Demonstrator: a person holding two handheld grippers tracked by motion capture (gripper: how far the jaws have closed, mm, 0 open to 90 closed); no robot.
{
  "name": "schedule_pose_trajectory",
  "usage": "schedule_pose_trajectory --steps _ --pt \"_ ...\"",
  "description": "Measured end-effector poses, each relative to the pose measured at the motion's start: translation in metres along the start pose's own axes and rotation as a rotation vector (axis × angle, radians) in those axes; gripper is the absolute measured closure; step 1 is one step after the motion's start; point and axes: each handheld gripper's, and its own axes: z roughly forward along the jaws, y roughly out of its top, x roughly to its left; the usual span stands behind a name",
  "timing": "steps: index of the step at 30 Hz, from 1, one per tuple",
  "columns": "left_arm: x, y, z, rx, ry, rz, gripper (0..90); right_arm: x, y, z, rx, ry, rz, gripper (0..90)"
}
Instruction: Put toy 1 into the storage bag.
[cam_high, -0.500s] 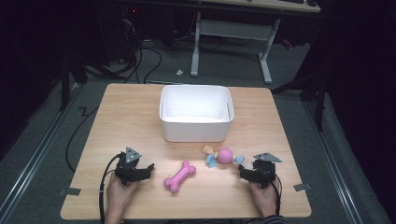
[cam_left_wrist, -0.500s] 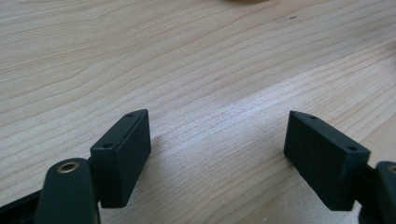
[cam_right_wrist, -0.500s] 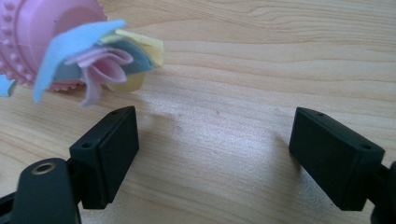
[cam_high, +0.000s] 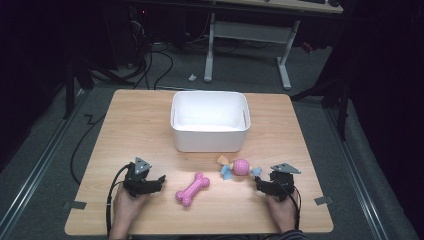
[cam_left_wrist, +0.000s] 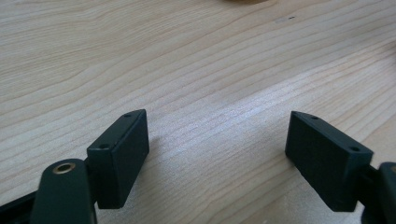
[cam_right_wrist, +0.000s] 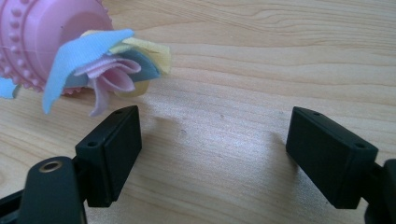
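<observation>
Looks like you're right at the start of tidying the toys into the bin (cam_high: 210, 142), which sits upper middle of the high view with nothing I can see inside it. Both tongs are spread wide and holding nothing: the left tongs (cam_high: 159, 181) rest on the desk (cam_high: 130, 125) at lower left, the right tongs (cam_high: 261, 184) at lower right. The bone (cam_high: 192, 189) lies flat between them in the lower middle, nearer your left side but apart from it. The ball (cam_high: 241, 167) with its cloth strips (cam_right_wrist: 109, 63) is just up and left of the right tongs; in the right gripper view the strips fan out at upper left, just beyond the tip of the left-hand jaw, not between the jaws. So my guess is the ball goes first. For that you'd want to swing the right tongs toward the upper left of their view until the ball, or a bunch of the strips, sits squarely in the gap, then squeeze. The strips are floppy, so gripping the knobbly body is probably safer. Hard to make out: the ball is cut off by the frame edge in the right gripper view, so its far side is a mystery. The left gripper view is looking at bare wood grain, and the bin floor is too washed out to read.
</observation>
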Motion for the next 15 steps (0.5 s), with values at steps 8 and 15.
schedule_pose_trajectory --steps 8,15 --pt "0.0006 0.0002 0.0003 -0.003 0.0 -0.004 22.2 0.0001 0.0 -0.0001 0.0 0.0 0.0 18.5" --pt "0.0036 -0.0005 -0.0006 -0.007 -0.001 -0.013 22.3 0.0 -0.0001 -0.0001 -0.002 0.002 -0.004 19.0"
